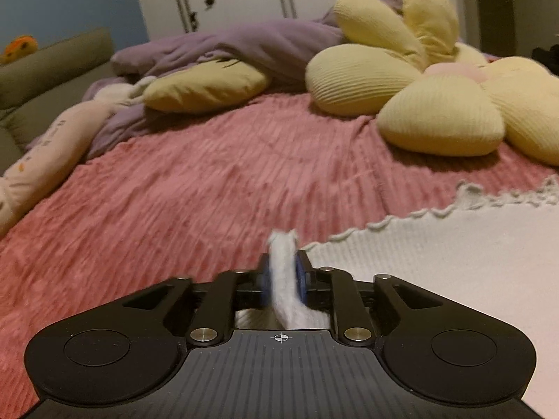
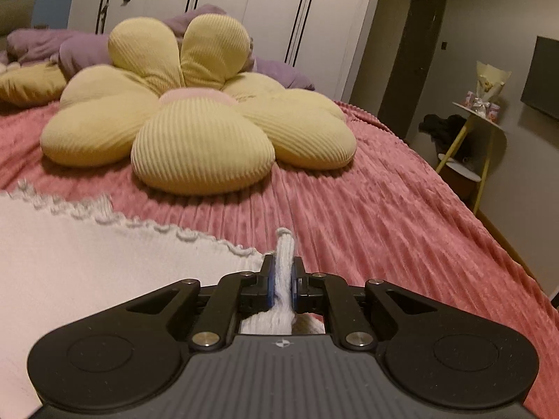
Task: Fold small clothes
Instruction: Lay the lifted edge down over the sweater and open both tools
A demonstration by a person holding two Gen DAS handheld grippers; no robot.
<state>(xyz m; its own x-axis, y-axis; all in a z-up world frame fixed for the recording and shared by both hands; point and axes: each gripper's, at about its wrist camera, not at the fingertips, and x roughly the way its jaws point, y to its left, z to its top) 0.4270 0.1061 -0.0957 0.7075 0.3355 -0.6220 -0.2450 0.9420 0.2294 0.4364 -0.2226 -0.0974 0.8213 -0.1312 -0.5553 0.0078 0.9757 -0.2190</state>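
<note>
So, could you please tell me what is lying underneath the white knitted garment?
The white knitted garment lies spread on the pink ribbed bedspread, which shows all around its frilled edge. Whatever lies beneath the spread cloth itself is covered, so anything tucked under it cannot be seen.

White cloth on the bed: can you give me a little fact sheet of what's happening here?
cloth: white cloth, frilly-edged, spread on pink bedspread
left claw: a fold of the cloth between slightly parted pads
right claw: shut on another fold
nearby: yellow flower cushion
</note>
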